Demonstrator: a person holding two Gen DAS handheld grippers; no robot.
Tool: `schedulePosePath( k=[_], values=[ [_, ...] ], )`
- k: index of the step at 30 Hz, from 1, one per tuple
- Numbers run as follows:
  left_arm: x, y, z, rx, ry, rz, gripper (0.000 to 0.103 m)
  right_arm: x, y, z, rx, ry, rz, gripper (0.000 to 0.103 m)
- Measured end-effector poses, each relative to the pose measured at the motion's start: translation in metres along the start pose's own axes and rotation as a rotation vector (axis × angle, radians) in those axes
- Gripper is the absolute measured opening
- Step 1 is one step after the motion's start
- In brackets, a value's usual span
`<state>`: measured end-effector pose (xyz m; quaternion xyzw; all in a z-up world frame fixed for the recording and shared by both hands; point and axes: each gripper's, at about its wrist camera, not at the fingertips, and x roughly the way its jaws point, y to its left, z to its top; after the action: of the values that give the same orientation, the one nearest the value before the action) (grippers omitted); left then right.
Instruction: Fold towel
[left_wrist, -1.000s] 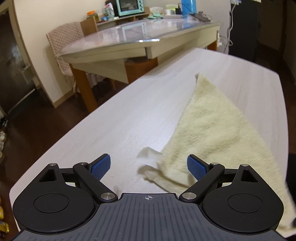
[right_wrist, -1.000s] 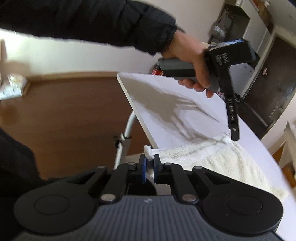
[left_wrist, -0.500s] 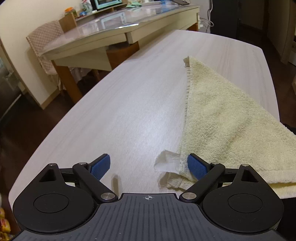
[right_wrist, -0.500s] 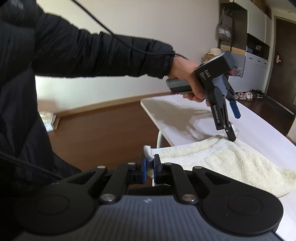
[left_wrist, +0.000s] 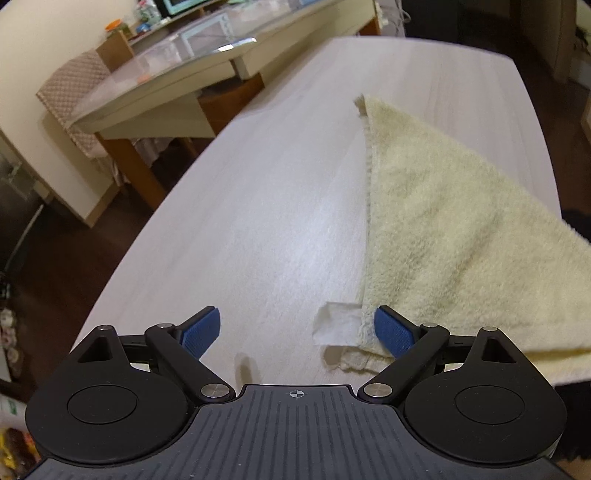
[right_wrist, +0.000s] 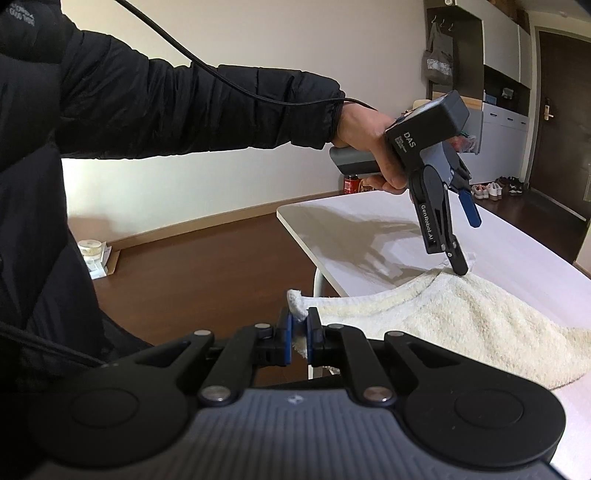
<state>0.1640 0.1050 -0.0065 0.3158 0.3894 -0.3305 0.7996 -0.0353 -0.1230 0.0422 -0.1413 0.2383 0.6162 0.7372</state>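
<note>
A cream towel (left_wrist: 450, 236) lies on the white table (left_wrist: 280, 192), spread toward the right edge. Its near corner with a white label (left_wrist: 336, 326) lies between the tips of my left gripper (left_wrist: 297, 326), which is open and low over the table. My right gripper (right_wrist: 299, 332) is shut on another corner of the towel (right_wrist: 461, 314) and holds it off the table's near edge. In the right wrist view the left gripper (right_wrist: 463, 240) points down, one fingertip touching the towel's edge.
A second glass-topped table (left_wrist: 192, 70) with a chair (left_wrist: 74, 92) stands beyond the table's left side. The brown floor (right_wrist: 203, 266) shows past the table edge. My sleeve (right_wrist: 147, 96) crosses the right wrist view.
My left gripper has moved to the towel's near corner, so the label now lies between its open fingers. My right gripper keeps its hold on the other corner.
</note>
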Motion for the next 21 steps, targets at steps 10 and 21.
schedulePosePath(
  k=[10, 21],
  values=[
    [0.007, 0.001, 0.01, 0.052, 0.043, -0.009, 0.099, -0.022, -0.022, -0.001, 0.11, -0.102, 0.004, 0.008],
    [0.014, 0.007, 0.011, 0.043, 0.063, -0.041, 0.102, -0.058, -0.065, -0.007, 0.215, -0.196, -0.043, 0.008]
  ],
)
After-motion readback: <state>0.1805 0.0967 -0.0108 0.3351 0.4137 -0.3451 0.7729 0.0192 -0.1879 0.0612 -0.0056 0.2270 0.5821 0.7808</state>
